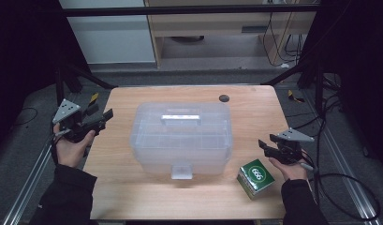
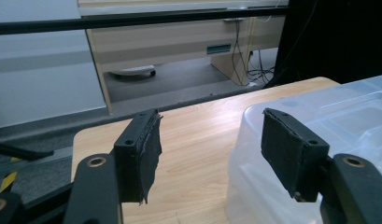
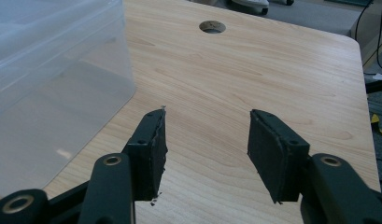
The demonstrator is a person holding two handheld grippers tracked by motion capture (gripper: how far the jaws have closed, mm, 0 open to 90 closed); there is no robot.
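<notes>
Presently a clear lidded storage box [image 1: 181, 138] is seen at the centre of the worktop [image 1: 119, 187], closed, w/ its handle [image 1: 180, 117] on the lid and its front latch [image 1: 181, 169] facing the person. Its long axis runs left-right across the worktop. The left claw [image 1: 104, 116] is held just off the box's left end, near the worktop's left edge, jaws spread wide and nothing gripped; in the left gripper view the left claw [image 2: 212, 154] is aimed past the box's rounded corner [image 2: 272, 140], w/ one pad in front of the box wall and apart from it, as far as can be judged. The right claw [image 1: 265, 146] is held off the box's right end, also spread wide and empty; in the right gripper view the right claw [image 3: 207, 149] is pointed along bare wood beside the box wall [image 3: 53, 93], toward a cable hole [image 3: 212, 26] behind the box. A green carton [image 1: 256, 178] is set just right of the box's front corner, nearest the right hand [image 1: 292, 166]. The box is flanked about equally by both claws, so inward approaches from both ends are judged likely; the latch, at front centre, lies betw. the two claws and is reached by neither yet.
</notes>
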